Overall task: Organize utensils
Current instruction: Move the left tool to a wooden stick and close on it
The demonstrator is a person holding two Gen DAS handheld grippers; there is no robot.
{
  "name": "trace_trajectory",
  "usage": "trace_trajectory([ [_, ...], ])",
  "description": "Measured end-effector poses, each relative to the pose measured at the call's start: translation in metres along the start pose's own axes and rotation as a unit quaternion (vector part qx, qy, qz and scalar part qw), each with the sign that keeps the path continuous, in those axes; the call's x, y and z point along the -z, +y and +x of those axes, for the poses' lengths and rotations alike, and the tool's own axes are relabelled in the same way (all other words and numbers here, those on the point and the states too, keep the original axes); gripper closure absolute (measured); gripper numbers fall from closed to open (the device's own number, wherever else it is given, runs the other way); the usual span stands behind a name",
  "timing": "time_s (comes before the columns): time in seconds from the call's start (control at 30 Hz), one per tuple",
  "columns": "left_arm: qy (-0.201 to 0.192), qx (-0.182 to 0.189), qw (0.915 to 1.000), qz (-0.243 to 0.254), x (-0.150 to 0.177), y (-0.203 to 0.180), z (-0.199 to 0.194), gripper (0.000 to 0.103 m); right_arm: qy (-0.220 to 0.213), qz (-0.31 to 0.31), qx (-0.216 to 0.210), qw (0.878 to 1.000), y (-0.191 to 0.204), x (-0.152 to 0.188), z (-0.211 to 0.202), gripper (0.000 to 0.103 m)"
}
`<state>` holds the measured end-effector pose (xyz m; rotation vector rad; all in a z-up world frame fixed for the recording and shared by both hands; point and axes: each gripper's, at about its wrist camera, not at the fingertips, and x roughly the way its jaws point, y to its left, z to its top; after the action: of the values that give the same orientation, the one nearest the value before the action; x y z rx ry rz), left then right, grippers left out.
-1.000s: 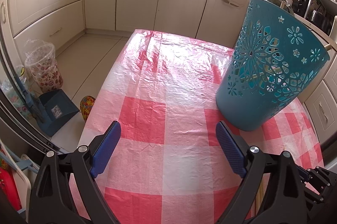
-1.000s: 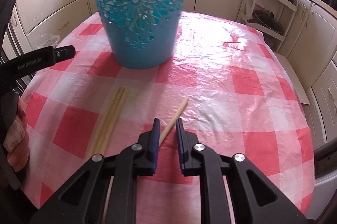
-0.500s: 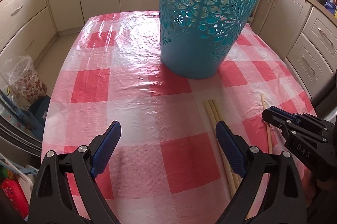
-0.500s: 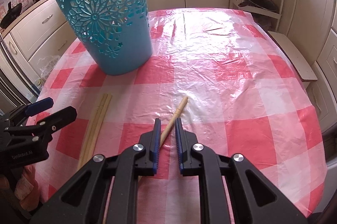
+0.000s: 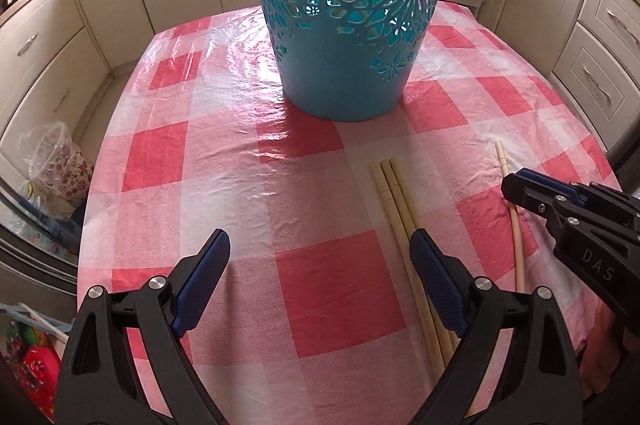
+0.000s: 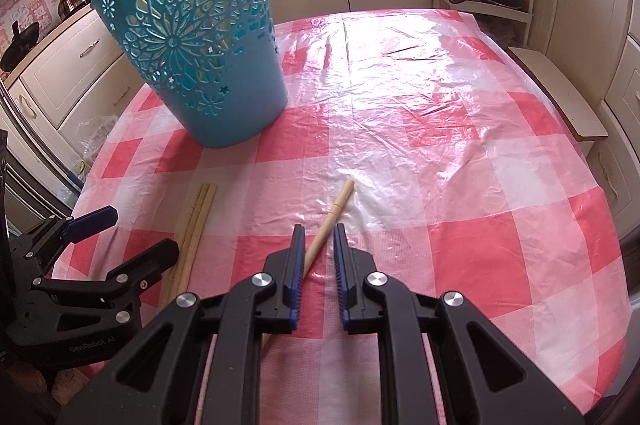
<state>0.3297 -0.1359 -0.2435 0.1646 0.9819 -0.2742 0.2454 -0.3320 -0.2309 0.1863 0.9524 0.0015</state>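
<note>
A single chopstick (image 6: 330,221) lies on the checked tablecloth (image 6: 460,225) between my right gripper (image 6: 317,241)'s nearly closed jaws; whether they pinch it, I cannot tell. Three more chopsticks (image 5: 394,203) lie under the right finger of my wide-open, empty left gripper (image 5: 320,257). The blue basket (image 5: 348,25) stands ahead.

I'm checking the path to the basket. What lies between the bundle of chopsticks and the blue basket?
Nothing: only bare checked tablecloth separates the chopstick bundle from the blue basket, clearest in the left wrist view.
</note>
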Motion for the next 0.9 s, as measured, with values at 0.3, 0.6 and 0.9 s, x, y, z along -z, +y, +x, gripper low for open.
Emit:
trace_trajectory([
  [0.3, 0.008, -0.008, 0.9999, -0.004, -0.0001, 0.001, -0.0013, 0.016, 0.002, 0.002, -0.005, 1.0, -0.0008, 0.0002, 0.0006, 0.086],
  [0.6, 0.022, -0.022, 0.9995, -0.01, -0.0037, -0.0043, 0.0043, 0.016, 0.001, 0.006, -0.013, 1.0, -0.0013, 0.0006, 0.0002, 0.081],
  [0.9, 0.009, -0.003, 0.9999, 0.003, -0.004, -0.0083, 0.0054, 0.034, -0.001, 0.012, -0.014, 1.0, -0.0042, 0.0001, 0.0004, 0.08],
])
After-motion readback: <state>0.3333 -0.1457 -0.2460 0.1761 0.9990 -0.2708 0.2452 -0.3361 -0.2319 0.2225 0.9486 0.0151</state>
